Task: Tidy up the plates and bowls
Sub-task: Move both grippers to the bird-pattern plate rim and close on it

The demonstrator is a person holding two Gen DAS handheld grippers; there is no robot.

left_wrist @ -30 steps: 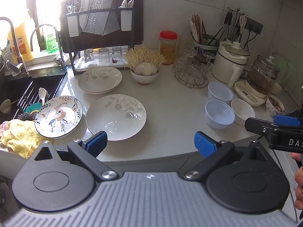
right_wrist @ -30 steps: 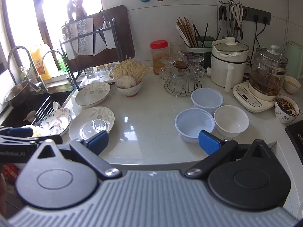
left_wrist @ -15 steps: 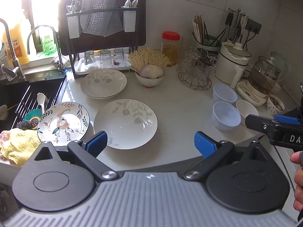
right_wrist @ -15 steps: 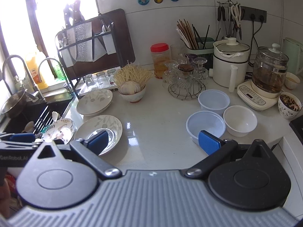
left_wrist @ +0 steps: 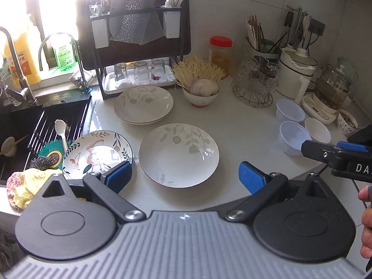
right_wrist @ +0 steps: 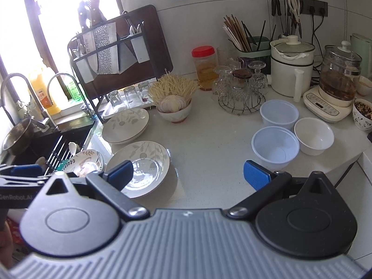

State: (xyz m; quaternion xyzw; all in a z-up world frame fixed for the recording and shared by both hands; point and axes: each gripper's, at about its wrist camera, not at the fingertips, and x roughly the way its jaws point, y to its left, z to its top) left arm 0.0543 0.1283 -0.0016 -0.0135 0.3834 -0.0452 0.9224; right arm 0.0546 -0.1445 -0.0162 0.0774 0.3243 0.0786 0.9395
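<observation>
Plates [left_wrist: 179, 154], round glazed ceramic, leaf-patterned; translucent plastic bowls [right_wrist: 275, 148]; jaws of left gripper [left_wrist: 184, 177] and right gripper [right_wrist: 187, 174] spread, empty

Lighting: strong daylight from window [left_wrist: 58, 7] at 11 o'clock, blown out to white in both views. Glare: sheen on white surface [right_wrist: 209, 144] and leaf-pattern plate [left_wrist: 179, 154]. Focus: sharp throughout. Distortion: fisheye bending at edges; corners dark.
</observation>
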